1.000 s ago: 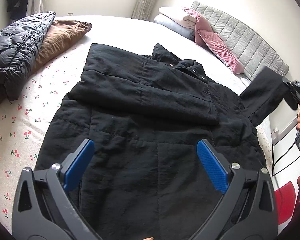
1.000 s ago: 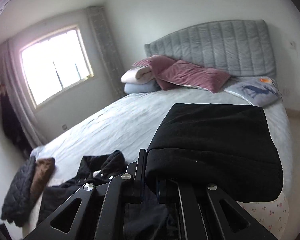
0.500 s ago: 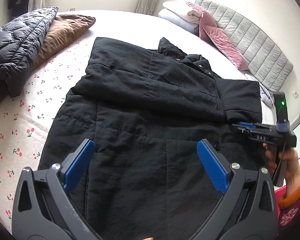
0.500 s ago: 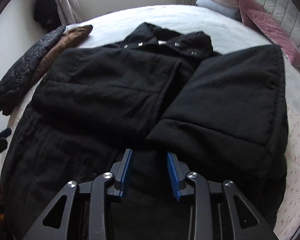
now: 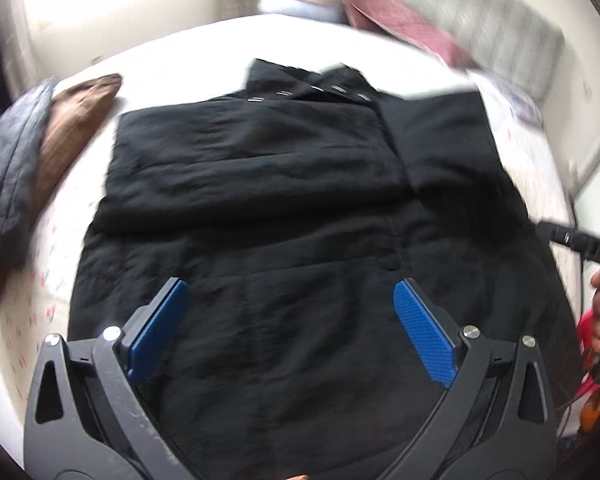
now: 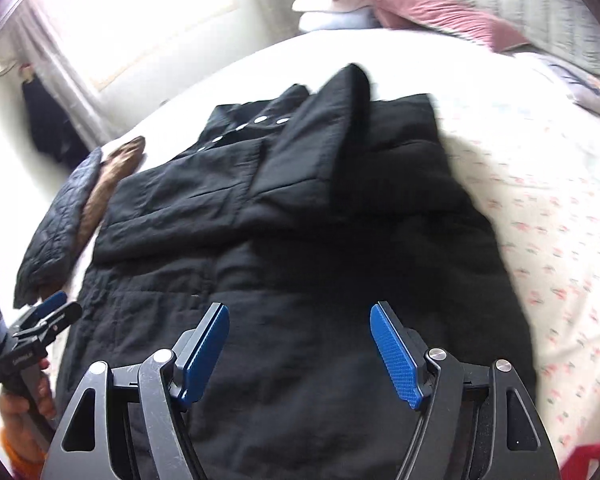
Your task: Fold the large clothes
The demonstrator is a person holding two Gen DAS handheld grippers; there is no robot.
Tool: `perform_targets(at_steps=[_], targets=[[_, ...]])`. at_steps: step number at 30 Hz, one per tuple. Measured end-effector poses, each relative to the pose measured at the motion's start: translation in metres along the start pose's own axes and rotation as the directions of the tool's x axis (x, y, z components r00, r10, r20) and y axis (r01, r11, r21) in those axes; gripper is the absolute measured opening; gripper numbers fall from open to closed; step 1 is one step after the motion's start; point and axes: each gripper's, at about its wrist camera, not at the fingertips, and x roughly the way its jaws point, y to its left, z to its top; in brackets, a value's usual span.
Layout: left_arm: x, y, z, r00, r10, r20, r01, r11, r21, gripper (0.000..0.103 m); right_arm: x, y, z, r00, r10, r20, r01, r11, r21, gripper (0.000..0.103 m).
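A large black coat [image 5: 292, 216] lies flat on the bed, collar with snaps at the far end, both sleeves folded in across the chest. It also shows in the right wrist view [image 6: 284, 240]. My left gripper [image 5: 292, 332] is open and empty above the coat's lower part. My right gripper [image 6: 300, 352] is open and empty above the lower hem; it also shows at the right edge of the left wrist view [image 5: 584, 244]. The left gripper shows at the left edge of the right wrist view [image 6: 28, 336].
A dark quilted jacket [image 5: 8, 172] and a brown garment [image 5: 76, 120] lie at the left of the bed. Pink and white pillows [image 6: 380, 4] rest against the grey headboard [image 5: 500, 28]. The floral sheet [image 6: 540, 208] lies to the coat's right.
The right gripper has laid the right sleeve across the coat, let it go, opened wide and pulled back toward the hem. The left gripper has swung to face the coat squarely.
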Motion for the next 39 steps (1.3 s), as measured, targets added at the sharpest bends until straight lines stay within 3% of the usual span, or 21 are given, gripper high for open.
perform_targets(at_steps=[2, 10, 16, 19, 21, 23, 26, 29, 31, 33, 35, 39], targets=[[0.007, -0.026, 0.014, 1.0, -0.002, -0.017, 0.003, 0.998, 0.059, 0.102, -0.006, -0.012, -0.002, 1.0, 0.006, 0.021, -0.007, 1.0, 0.028, 0.074], [0.061, -0.135, 0.047, 0.998, -0.01, 0.069, -0.01, 0.959, 0.282, 0.102, -0.013, -0.061, 0.0, 0.999, 0.011, 0.051, -0.021, 0.982, 0.185, 0.074], [0.1, -0.181, 0.053, 0.994, -0.061, 0.088, 0.025, 0.934, 0.356, 0.101, -0.015, -0.079, 0.001, 0.998, 0.022, 0.057, -0.035, 0.969, 0.246, 0.074], [0.101, -0.19, 0.059, 0.988, -0.088, 0.131, 0.035, 0.931, 0.362, 0.079, -0.017, -0.082, 0.002, 0.998, 0.011, 0.062, -0.026, 0.966, 0.258, 0.074], [0.089, -0.183, 0.065, 0.973, -0.163, 0.161, 0.103, 0.938, 0.33, 0.043, -0.015, -0.083, 0.001, 0.998, 0.013, 0.055, -0.027, 0.966, 0.258, 0.074], [0.071, -0.168, 0.069, 0.964, -0.157, 0.216, 0.102, 0.964, 0.245, 0.017, -0.011, -0.08, 0.001, 0.999, 0.01, 0.042, -0.02, 0.969, 0.245, 0.074], [0.048, -0.121, 0.072, 0.959, -0.134, 0.25, 0.124, 0.991, 0.057, 0.017, -0.006, -0.075, 0.001, 1.0, 0.008, 0.025, -0.014, 0.973, 0.229, 0.074], [0.043, -0.068, 0.068, 0.977, -0.051, 0.207, 0.072, 0.993, -0.095, 0.019, -0.003, -0.071, 0.0, 1.0, 0.013, 0.018, -0.017, 0.976, 0.217, 0.074], [0.049, -0.037, 0.062, 0.99, -0.031, 0.139, 0.051, 0.988, -0.145, 0.034, -0.001, -0.069, 0.0, 1.0, 0.016, 0.015, -0.019, 0.978, 0.207, 0.074], [0.05, -0.012, 0.054, 0.991, -0.077, 0.111, 0.096, 0.98, -0.173, 0.065, 0.0, -0.068, 0.0, 1.0, 0.019, 0.013, -0.021, 0.979, 0.202, 0.074], [0.046, 0.005, 0.048, 0.985, -0.11, 0.132, 0.134, 0.973, -0.188, 0.073, 0.001, -0.068, 0.001, 1.0, 0.022, 0.012, -0.024, 0.979, 0.204, 0.074], [0.055, 0.02, 0.051, 0.984, -0.117, 0.131, 0.14, 0.972, -0.188, 0.077, 0.002, -0.072, 0.001, 1.0, 0.025, 0.011, -0.026, 0.975, 0.221, 0.074]])
